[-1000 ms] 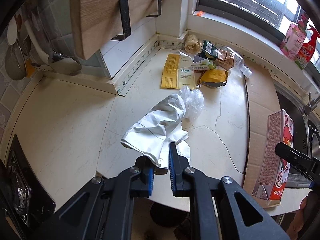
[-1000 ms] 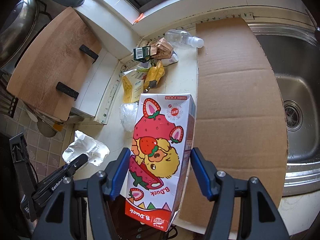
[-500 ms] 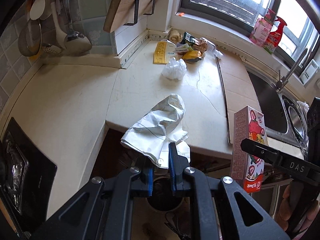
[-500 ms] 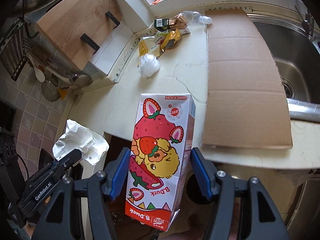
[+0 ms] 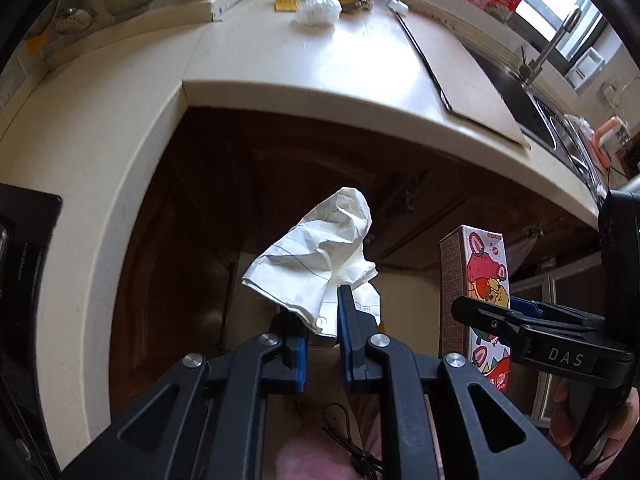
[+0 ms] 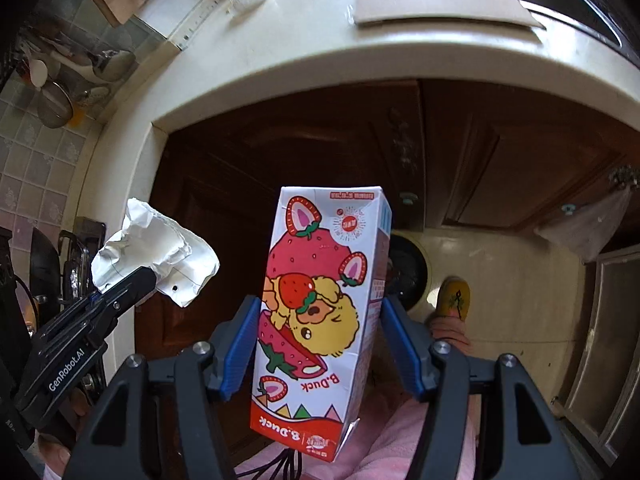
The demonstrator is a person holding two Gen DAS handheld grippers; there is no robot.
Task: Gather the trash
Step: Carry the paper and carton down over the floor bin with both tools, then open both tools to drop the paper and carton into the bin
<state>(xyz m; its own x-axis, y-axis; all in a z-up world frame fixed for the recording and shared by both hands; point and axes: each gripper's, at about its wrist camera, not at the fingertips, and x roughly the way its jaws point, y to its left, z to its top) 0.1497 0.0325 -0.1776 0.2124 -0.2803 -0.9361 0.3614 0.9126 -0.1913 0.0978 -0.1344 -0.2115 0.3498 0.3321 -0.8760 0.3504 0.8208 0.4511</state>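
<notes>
Dark brown wooden cabinet doors (image 6: 460, 152) fill the background below a cream stone bench (image 5: 304, 68) that curves across the upper part of both views. On the bench, toward 1 o'clock in the left wrist view, lies a flat sheet of brown cardboard (image 5: 452, 64), with a steel sink (image 5: 532, 108) past it at 2 o'clock. A heap of wrappers and a crumpled clear plastic bag (image 5: 318, 8) sits far back at 12 o'clock.

Off the bench, in front of the cabinets, the right claw (image 6: 316, 340) grips a tall white drink carton printed with red strawberries (image 6: 324, 312) across its width, blue pads pressed on both sides, the carton upright. At 9 o'clock of it, the left claw (image 5: 322, 334) is pinched narrow on a crumpled sheet of white paper (image 5: 320, 256), which sticks up above the fingertips. A pink sleeve (image 6: 400, 448) and a yellow slipper (image 6: 454, 300) show beneath, at 5 o'clock.
</notes>
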